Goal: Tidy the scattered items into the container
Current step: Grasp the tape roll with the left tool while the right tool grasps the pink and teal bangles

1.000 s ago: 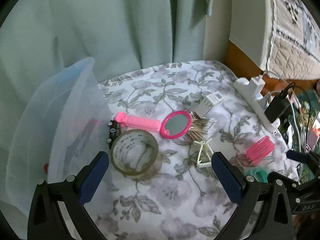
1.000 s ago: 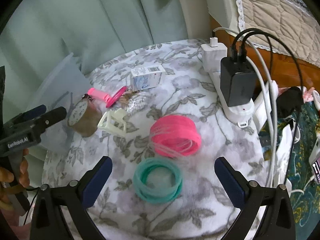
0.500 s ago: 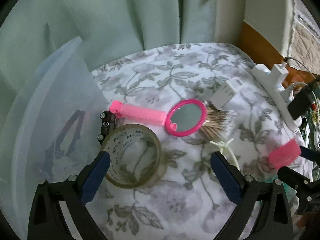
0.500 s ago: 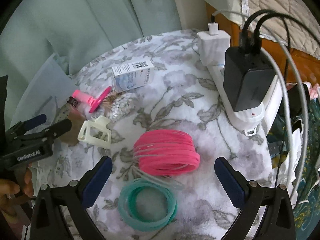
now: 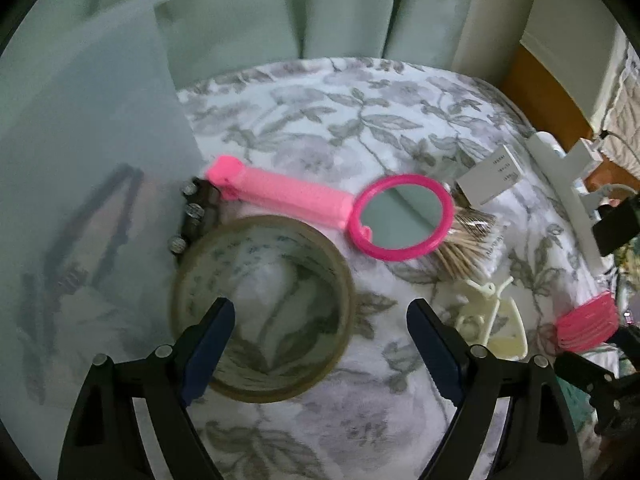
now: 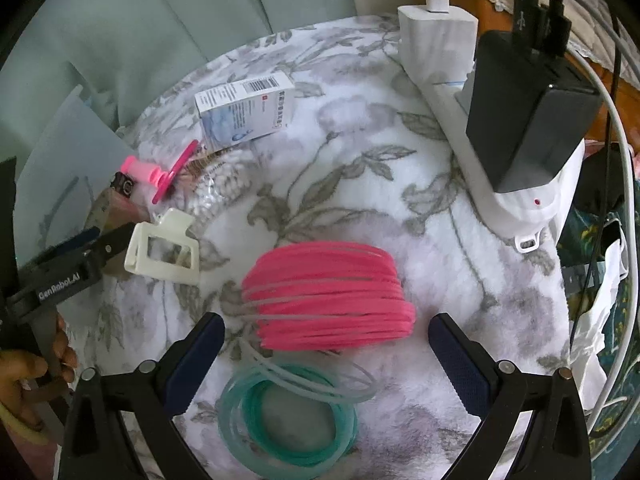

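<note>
Between the spread jaws of the left gripper [image 5: 320, 336] sits the roll of clear packing tape [image 5: 262, 308], lying flat on the floral cloth [image 5: 360, 120]; the left finger hangs over the roll's hollow, the right finger stands outside its rim, and neither can be seen pressing on it. Close by on the left rises the translucent plastic container [image 5: 92, 160], its wall just beside the tape, with dark shapes dimly visible through it. Beyond the roll lie a small black piece with metal studs [image 5: 196, 216], then the pink hand mirror [image 5: 332, 208], a bundle of wooden sticks [image 5: 464, 248], a cream hair claw [image 5: 496, 328] and a small white box [image 5: 490, 180].

On the other side, the right gripper [image 6: 326, 360] is also wide open and empty. A teal coil of tubing [image 6: 288, 424] lies nearest, partly between its fingers, with a pink coil [image 6: 328, 288] just past it and touching it. Farther off stands a white power strip [image 6: 480, 128] carrying a black charger [image 6: 528, 120].

The step in hand looks like picking up the tape. Next, the left jaws should close across the roll's wall, then lift and carry it over the container's rim.
</note>
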Motion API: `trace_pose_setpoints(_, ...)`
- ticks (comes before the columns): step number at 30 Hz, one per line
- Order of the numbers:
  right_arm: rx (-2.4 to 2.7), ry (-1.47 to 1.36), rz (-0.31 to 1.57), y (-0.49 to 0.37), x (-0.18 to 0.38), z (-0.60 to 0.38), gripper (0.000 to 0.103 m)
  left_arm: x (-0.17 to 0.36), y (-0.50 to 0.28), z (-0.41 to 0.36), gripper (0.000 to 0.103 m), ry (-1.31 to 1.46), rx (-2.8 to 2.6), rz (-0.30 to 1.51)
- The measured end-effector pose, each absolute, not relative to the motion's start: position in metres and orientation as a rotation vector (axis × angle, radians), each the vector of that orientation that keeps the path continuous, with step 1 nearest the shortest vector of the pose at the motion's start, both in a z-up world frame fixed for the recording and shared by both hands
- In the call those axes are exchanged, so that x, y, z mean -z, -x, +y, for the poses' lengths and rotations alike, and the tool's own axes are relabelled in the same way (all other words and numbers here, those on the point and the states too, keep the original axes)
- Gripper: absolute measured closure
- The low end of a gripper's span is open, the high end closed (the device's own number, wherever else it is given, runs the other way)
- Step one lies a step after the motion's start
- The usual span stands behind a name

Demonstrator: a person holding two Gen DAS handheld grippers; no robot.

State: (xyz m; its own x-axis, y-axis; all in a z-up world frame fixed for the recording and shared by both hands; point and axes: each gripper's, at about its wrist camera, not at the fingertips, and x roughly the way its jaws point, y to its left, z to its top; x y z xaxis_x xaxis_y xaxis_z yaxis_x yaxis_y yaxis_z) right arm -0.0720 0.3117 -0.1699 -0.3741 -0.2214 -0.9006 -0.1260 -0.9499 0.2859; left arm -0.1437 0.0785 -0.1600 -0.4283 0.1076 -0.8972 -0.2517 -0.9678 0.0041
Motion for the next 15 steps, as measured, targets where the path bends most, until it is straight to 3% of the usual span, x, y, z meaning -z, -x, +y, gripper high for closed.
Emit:
trace_pose_setpoints(5, 2.519, -1.715, -0.554, 0.0711, 0.1702, 0.3186, 0.002, 0.1632, 0.1451, 0.0797, 0.014, 1.546, -2.471, 0.199)
trace_pose_setpoints(11, 2.557, -1.727, -0.556, 0.0695, 0.1681, 0.3203, 0.017, 0.1653, 0.1470, 0.0809, 0.018, 1.552, -2.478, 0.257)
trace_pose_setpoints(15, 2.553, -1.703, -0.544, 0.0683, 0.1635, 0.3151, 0.034, 0.1671, 0.1510, 0.0789, 0.023, 1.578, -2.498, 0.275)
